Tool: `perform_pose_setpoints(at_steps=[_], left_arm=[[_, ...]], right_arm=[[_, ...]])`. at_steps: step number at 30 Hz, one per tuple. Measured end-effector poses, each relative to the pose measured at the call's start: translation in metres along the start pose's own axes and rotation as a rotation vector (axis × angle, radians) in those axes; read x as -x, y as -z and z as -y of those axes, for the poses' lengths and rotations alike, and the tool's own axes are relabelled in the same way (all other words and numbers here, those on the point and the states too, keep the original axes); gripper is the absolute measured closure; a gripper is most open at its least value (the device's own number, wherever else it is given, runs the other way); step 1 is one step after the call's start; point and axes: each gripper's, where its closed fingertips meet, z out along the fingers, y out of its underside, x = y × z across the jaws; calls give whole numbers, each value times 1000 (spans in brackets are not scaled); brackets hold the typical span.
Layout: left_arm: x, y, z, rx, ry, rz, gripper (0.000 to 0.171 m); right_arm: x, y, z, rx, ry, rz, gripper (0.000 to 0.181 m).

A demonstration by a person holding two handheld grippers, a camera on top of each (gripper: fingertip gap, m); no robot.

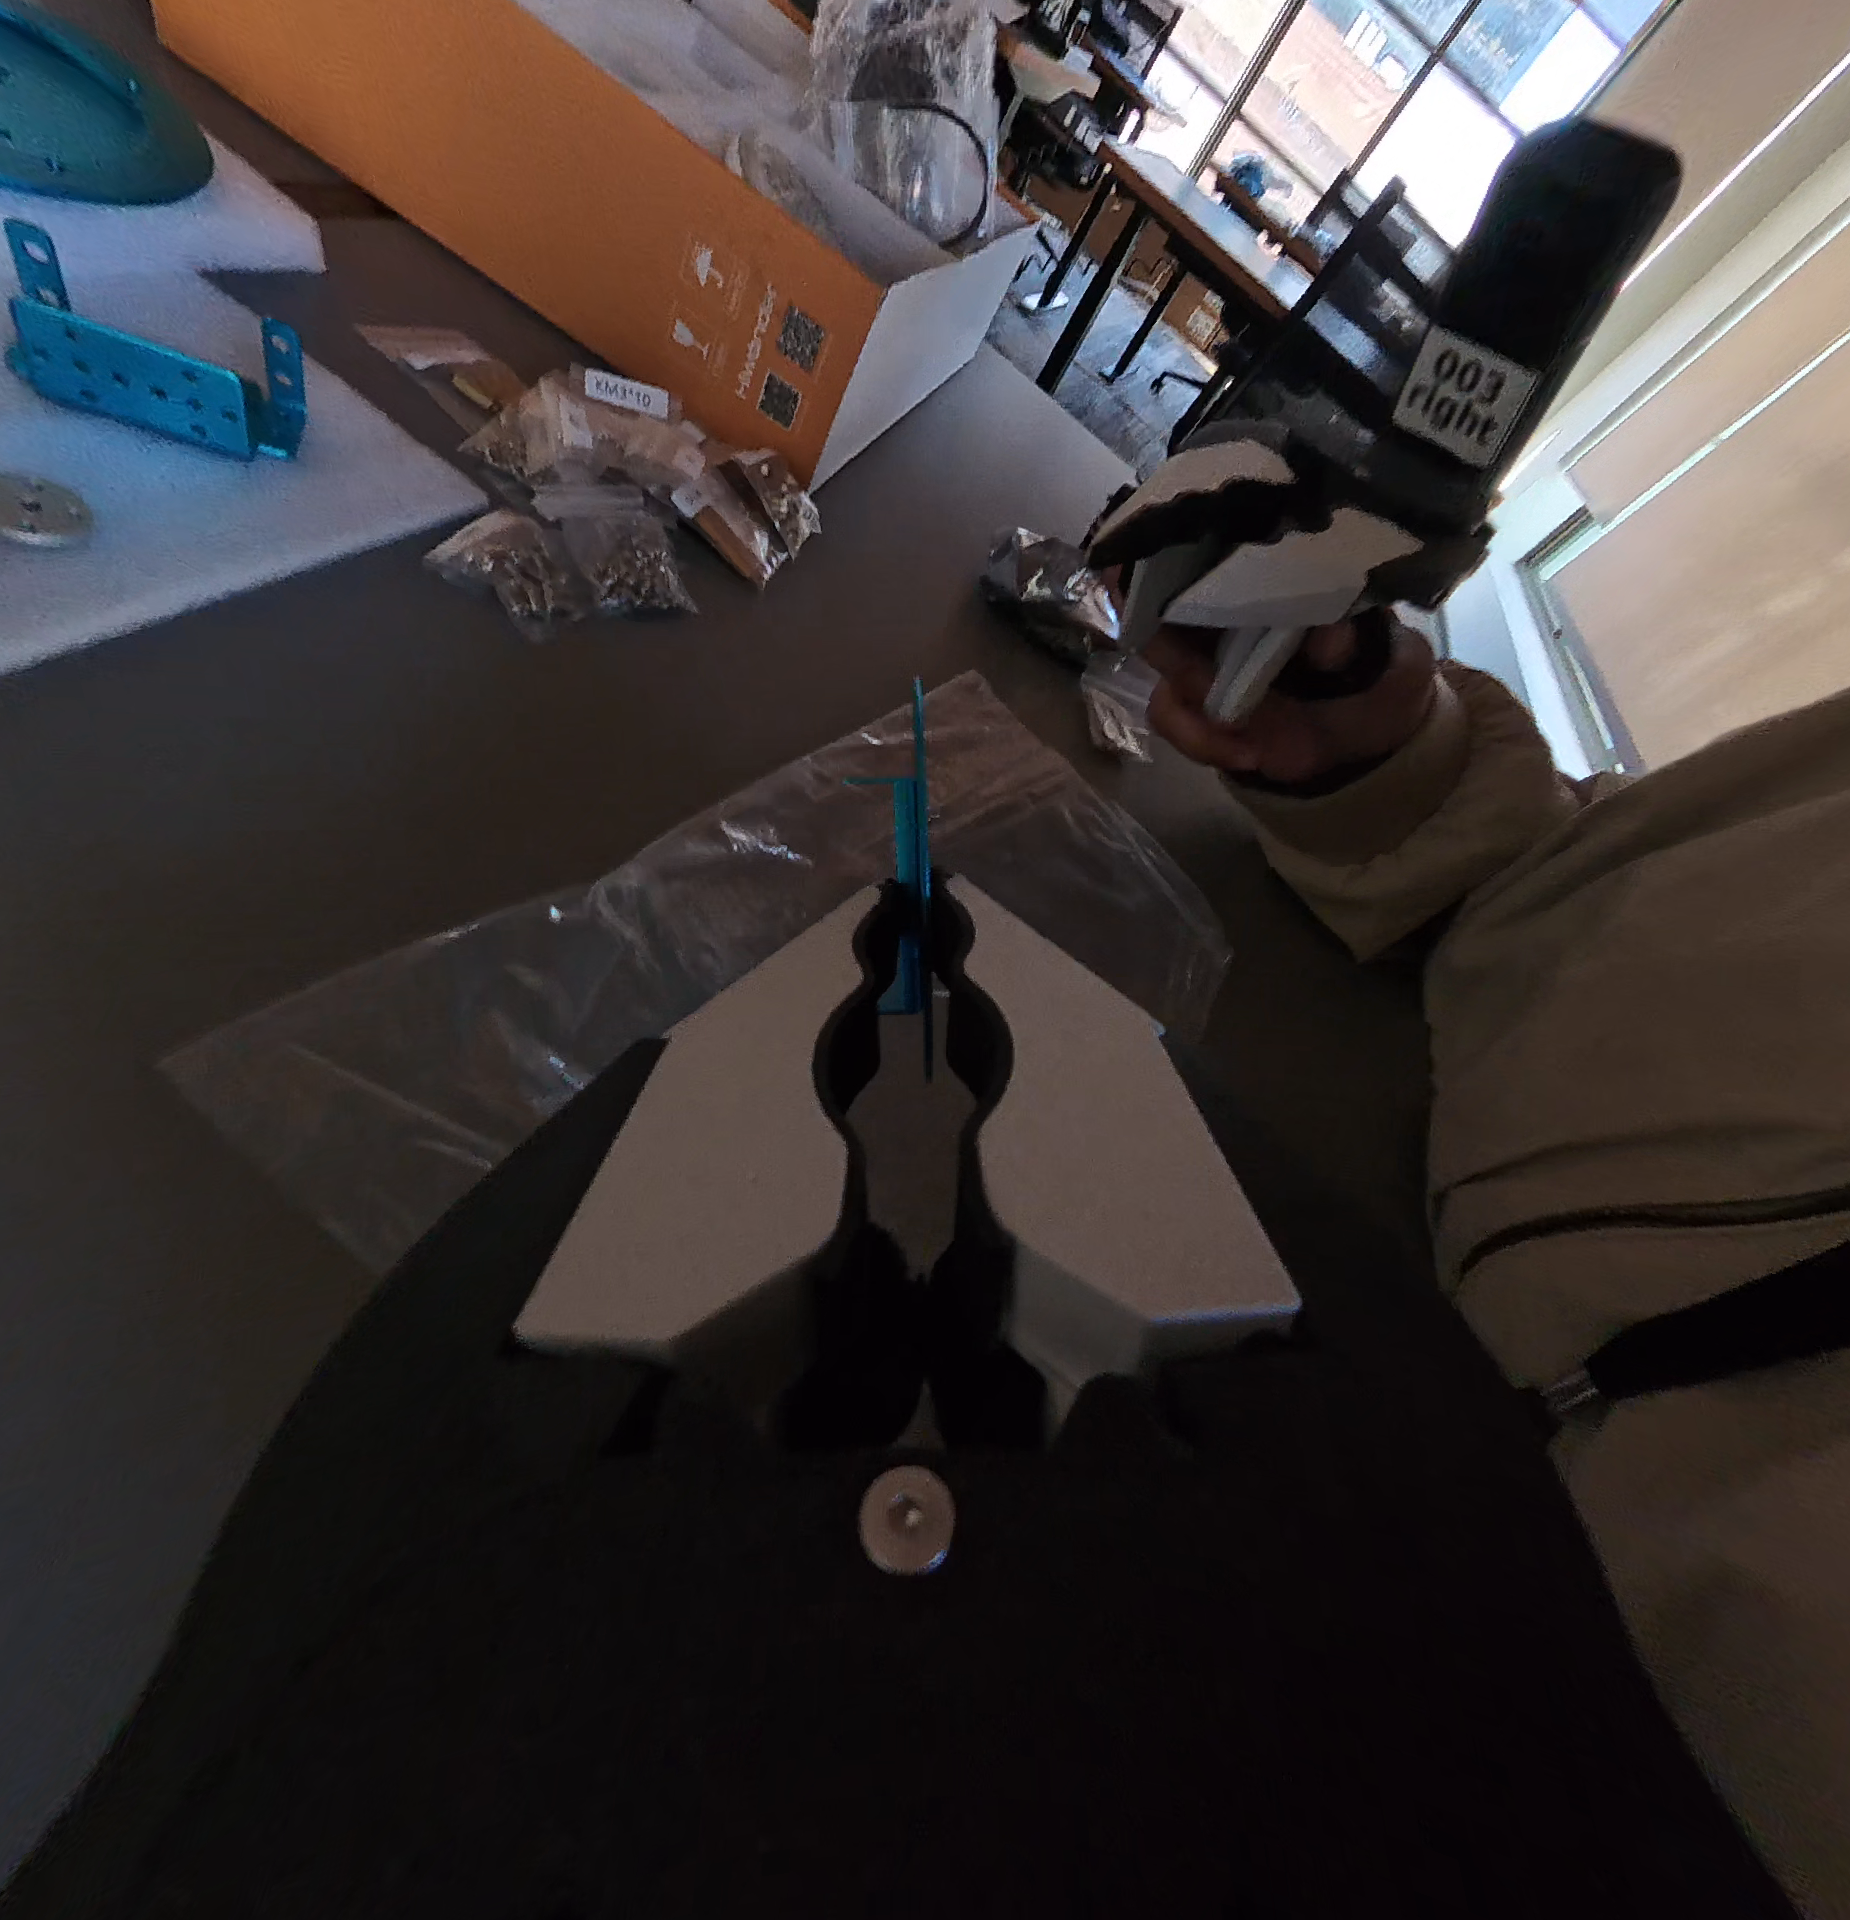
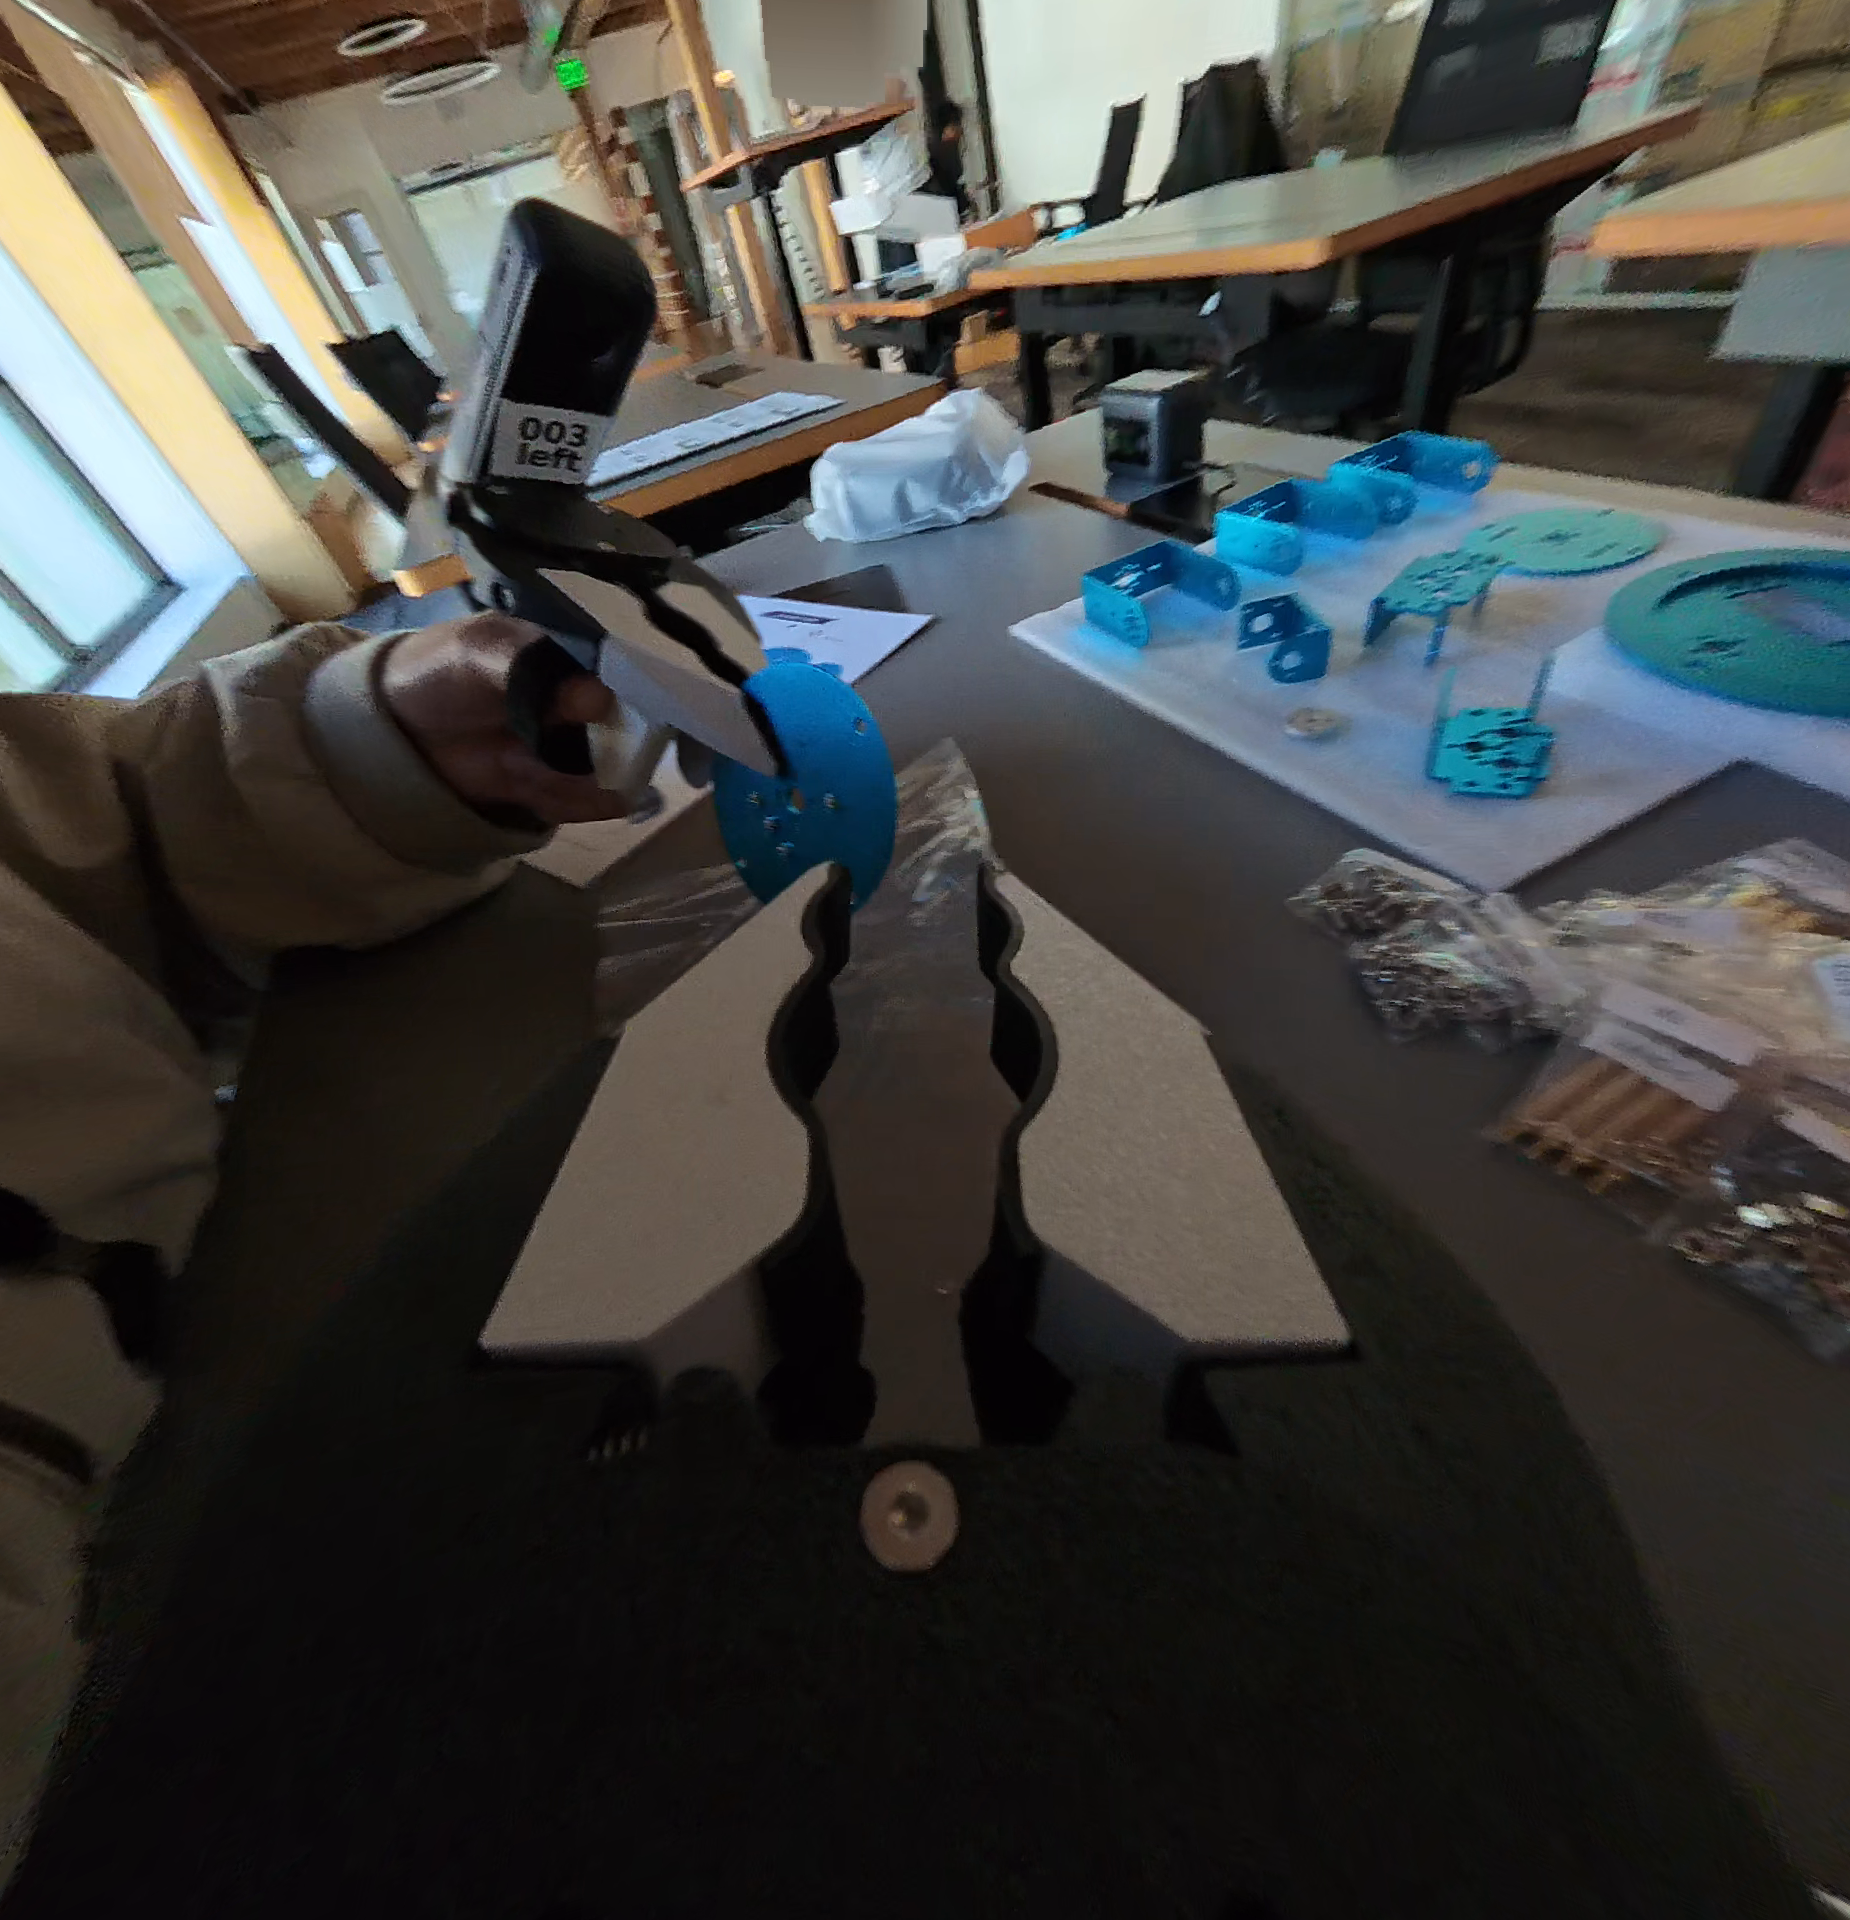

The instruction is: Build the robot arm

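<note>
My left gripper [image 1: 910, 896] is shut on a thin blue round metal plate [image 1: 921, 821] with several small holes, seen edge-on here. In the right wrist view the same plate [image 2: 812, 805] shows flat-on, clamped at its upper edge by the left gripper [image 2: 765, 743], held above the grey table. A clear plastic bag [image 1: 609, 977] lies on the table under it. My right gripper [image 2: 910, 878] is open and empty, its tips just below and right of the plate. It also shows in the left wrist view [image 1: 1113, 582], raised at the upper right, near a dark foil bag [image 1: 1040, 587].
A white foam sheet [image 2: 1347, 748] carries several blue brackets [image 2: 1149, 592], a large teal disc [image 2: 1762, 623] and a silver flange [image 1: 27, 509]. Bags of screws [image 1: 588, 520] lie beside an open orange box [image 1: 547, 177]. A person's beige sleeves [image 1: 1627, 1039] are close by. Left tips to right tips: about 11 cm.
</note>
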Motion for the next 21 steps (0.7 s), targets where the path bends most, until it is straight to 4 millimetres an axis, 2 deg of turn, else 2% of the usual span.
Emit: perform_pose_setpoints(at_steps=[2,5,8,13,16,21], left_arm=[[-2,-5,4,-39,10,-43,168],[-5,-5,-2,-62,24,-92,168],[-1,3,-7,-88,8,-78,168],[-2,13,3,-137,28,-83,168],[3,12,1,-133,29,-57,168],[0,6,-4,-110,43,-68,168]], right_arm=[[-12,3,-5,14,58,-58,160],[-22,5,-7,29,99,-102,160],[-20,9,0,-9,62,-80,164],[-13,11,8,-27,68,-66,166],[-11,13,9,-23,80,-71,167],[-12,17,14,-36,72,-75,168]])
